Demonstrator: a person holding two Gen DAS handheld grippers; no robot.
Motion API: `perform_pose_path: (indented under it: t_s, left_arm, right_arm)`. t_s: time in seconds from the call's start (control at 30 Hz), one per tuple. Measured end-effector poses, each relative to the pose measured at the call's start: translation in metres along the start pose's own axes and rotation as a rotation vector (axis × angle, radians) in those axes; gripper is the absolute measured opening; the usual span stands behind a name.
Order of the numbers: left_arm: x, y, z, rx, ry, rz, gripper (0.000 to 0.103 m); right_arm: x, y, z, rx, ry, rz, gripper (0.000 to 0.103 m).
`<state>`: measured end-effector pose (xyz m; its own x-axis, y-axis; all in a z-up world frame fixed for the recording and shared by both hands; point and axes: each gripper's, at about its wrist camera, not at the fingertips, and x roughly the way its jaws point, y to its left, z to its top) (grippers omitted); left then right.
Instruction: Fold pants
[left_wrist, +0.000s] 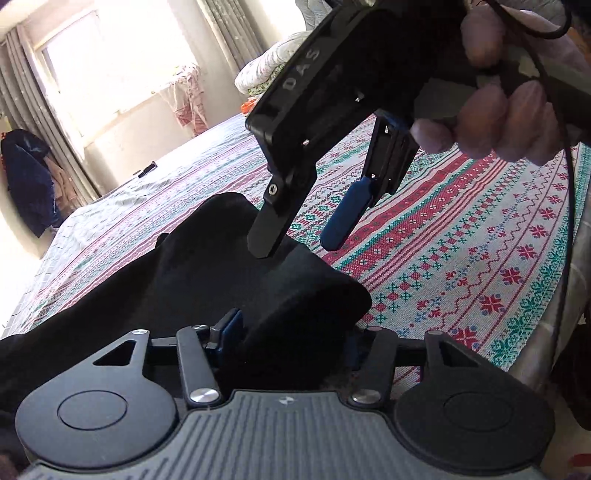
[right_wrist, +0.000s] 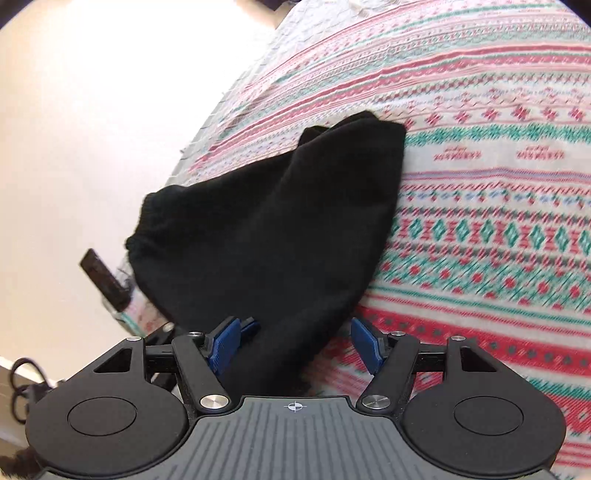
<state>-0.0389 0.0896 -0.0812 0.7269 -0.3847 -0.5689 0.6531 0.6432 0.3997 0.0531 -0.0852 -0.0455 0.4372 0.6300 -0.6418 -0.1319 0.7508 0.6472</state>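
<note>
The black pants (right_wrist: 266, 229) lie bunched on the patterned bedspread (right_wrist: 480, 229), close to the bed's edge. In the right wrist view, the elastic waistband end points toward the pale floor (right_wrist: 74, 147), and the fabric narrows as it runs down between the fingers of the right gripper (right_wrist: 295, 343). Those fingers stand spread: the left blue pad (right_wrist: 221, 347) touches the cloth, while the right blue pad sits apart from it over the bedspread.

In the left wrist view, the pants (left_wrist: 207, 280) rise in a dark mound directly ahead of the left gripper (left_wrist: 288, 332). Cloth fills the gap between its fingers; whether they pinch it cannot be determined. The right gripper (left_wrist: 299, 240) hangs above this mound, held by the person's right hand (left_wrist: 509, 118), its fingers apart, the black finger (left_wrist: 267, 229) tip at the fabric surface. Beyond the bed are a curtained window (left_wrist: 110, 55) and folded quilts (left_wrist: 266, 70).
</note>
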Motion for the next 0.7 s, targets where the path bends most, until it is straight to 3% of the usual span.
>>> perform_pose_path:
  t_s: [0.07,0.1,0.23,0.37,0.5,0.57,0.7]
  left_arm:
    - [-0.002,-0.006,-0.002,-0.004,0.006,0.045,0.065]
    - [-0.003,-0.009,-0.003,-0.012,0.006,0.063,0.062]
    - [-0.011,-0.015,-0.005,-0.061,0.033,0.117,0.053]
    - [-0.016,-0.021,0.001,-0.108,0.065,0.166,0.048]
    - [-0.025,-0.025,0.008,-0.131,0.085,0.214,0.036]
    - [-0.030,-0.020,0.014,-0.144,0.073,0.242,0.034]
    - [-0.049,-0.010,0.035,-0.227,0.045,0.289,0.033]
  right_arm:
    - [0.010,-0.011,0.010,0.001,-0.018,-0.038,0.060]
    - [0.014,-0.017,0.016,-0.001,-0.046,-0.030,0.050]
    - [0.026,-0.040,0.039,0.068,-0.144,-0.014,0.033]
    - [0.036,-0.058,0.057,0.176,-0.211,0.030,0.032]
    - [0.048,-0.066,0.070,0.236,-0.249,0.064,0.031]
    - [0.049,-0.064,0.072,0.255,-0.245,0.051,0.015]
    - [0.035,-0.042,0.080,0.228,-0.273,0.033,0.010]
